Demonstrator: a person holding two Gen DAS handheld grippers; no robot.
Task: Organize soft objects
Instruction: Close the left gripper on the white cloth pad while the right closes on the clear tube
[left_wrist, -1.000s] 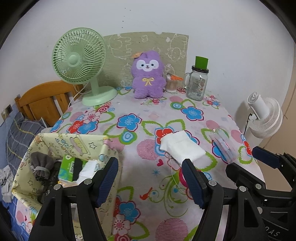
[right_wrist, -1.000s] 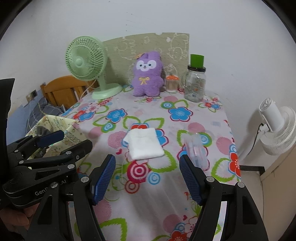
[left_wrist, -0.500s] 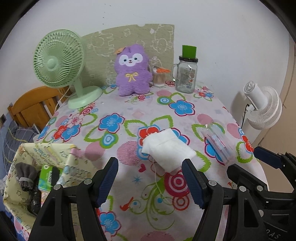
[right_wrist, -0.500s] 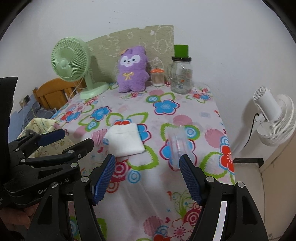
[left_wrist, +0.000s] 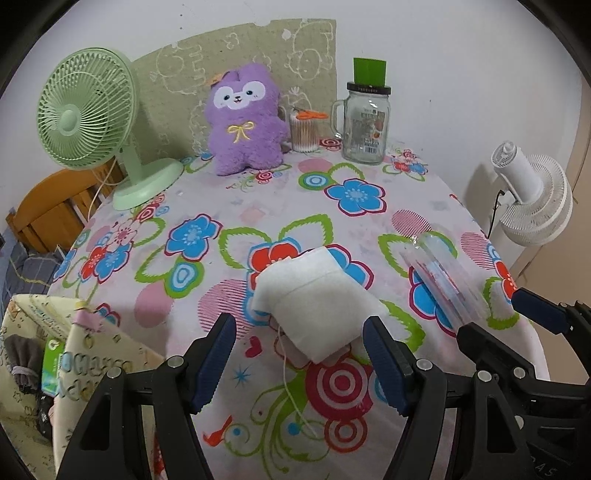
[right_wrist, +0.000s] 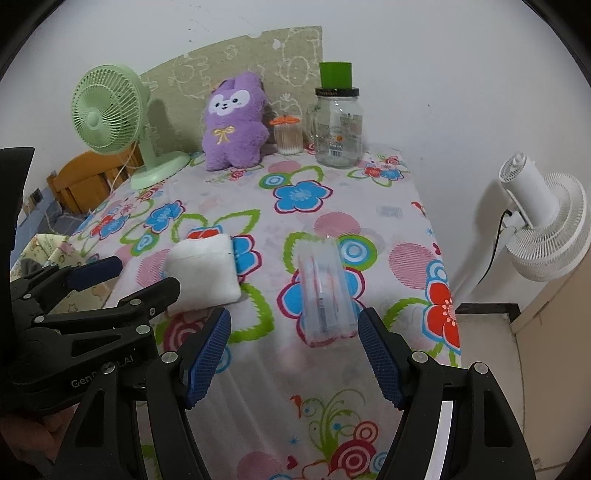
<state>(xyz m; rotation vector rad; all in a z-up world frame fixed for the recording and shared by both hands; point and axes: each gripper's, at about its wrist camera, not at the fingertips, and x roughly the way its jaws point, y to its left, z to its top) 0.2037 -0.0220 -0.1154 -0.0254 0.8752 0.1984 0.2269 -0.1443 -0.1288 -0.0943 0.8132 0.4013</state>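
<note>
A folded white cloth pouch (left_wrist: 314, 299) (right_wrist: 203, 273) lies on the flowered tablecloth, its near end between the fingertips of my left gripper (left_wrist: 299, 347), which stands open and empty just above it. A clear plastic packet (right_wrist: 325, 291) (left_wrist: 443, 273) lies to its right, directly ahead of my right gripper (right_wrist: 293, 339), also open with nothing in it. A purple plush toy (left_wrist: 243, 118) (right_wrist: 234, 122) sits upright at the back of the table. At the left a yellow patterned fabric bin (left_wrist: 44, 350) holds a grey cloth and a green pack.
A green desk fan (left_wrist: 96, 122) stands at the back left, a toothpick jar (left_wrist: 304, 129) and a glass mug-jar (left_wrist: 365, 122) with a green lid at the back right. A white fan (right_wrist: 543, 221) stands off the table's right edge. A wooden chair (left_wrist: 48, 210) is behind left.
Both grippers have moved forward and down over the table, so the white pouch and clear packet are closer and larger. The fabric bin has slid toward the left edge. Jaws unchanged.
</note>
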